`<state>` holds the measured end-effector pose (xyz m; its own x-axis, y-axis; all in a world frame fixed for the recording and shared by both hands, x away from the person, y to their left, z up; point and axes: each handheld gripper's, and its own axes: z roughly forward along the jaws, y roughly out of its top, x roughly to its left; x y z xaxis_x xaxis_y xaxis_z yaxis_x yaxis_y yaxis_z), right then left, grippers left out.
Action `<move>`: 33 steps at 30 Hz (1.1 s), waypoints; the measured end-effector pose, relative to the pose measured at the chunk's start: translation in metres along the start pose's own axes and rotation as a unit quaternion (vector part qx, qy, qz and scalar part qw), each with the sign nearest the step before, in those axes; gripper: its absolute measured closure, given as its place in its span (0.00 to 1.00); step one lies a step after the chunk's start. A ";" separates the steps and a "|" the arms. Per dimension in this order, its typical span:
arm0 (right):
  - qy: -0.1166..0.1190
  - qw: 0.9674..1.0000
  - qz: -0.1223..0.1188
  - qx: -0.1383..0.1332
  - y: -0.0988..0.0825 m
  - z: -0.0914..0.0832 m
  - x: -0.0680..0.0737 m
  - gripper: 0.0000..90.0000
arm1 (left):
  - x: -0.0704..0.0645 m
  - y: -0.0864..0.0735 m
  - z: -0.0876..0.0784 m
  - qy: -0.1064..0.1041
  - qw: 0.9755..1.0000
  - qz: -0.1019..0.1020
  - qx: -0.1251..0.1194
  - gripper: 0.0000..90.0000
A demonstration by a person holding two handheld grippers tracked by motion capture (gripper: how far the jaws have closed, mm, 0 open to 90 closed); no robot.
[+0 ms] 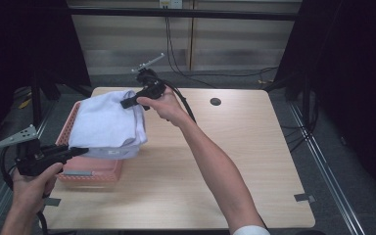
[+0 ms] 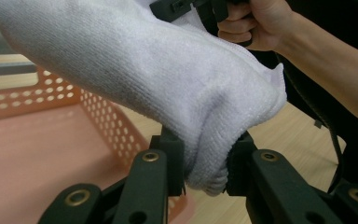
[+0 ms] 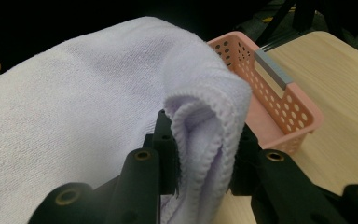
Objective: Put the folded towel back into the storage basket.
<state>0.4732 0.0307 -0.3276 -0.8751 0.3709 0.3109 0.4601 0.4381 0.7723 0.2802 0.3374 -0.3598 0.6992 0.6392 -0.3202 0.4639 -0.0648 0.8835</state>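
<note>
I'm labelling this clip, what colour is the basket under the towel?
Pink basket, perforated with small holes; clearest in the right gripper view.

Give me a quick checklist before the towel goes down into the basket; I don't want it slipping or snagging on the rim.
1. Left gripper clamped on a folded towel end: ok.
2. Right gripper clamped on the opposite folded end: ok.
3. Towel held up between both grippers, above the pink basket: ok.
4. Towel lined up inside the basket walls: not ok, one side overhangs the rim toward the table.
5. Basket floor free for the towel: cannot tell, the towel covers most of it.
</note>
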 end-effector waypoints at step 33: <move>-0.031 0.999 0.042 0.010 0.009 0.111 -0.007 0.79 | 0.081 -0.037 -0.027 0.093 0.992 -0.076 0.036 0.84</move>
<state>0.5001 0.1229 -0.3843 -0.8220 0.4577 0.3389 0.5357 0.4197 0.7327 0.3048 0.4123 -0.4088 0.5080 0.7760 -0.3739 0.5993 -0.0066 0.8005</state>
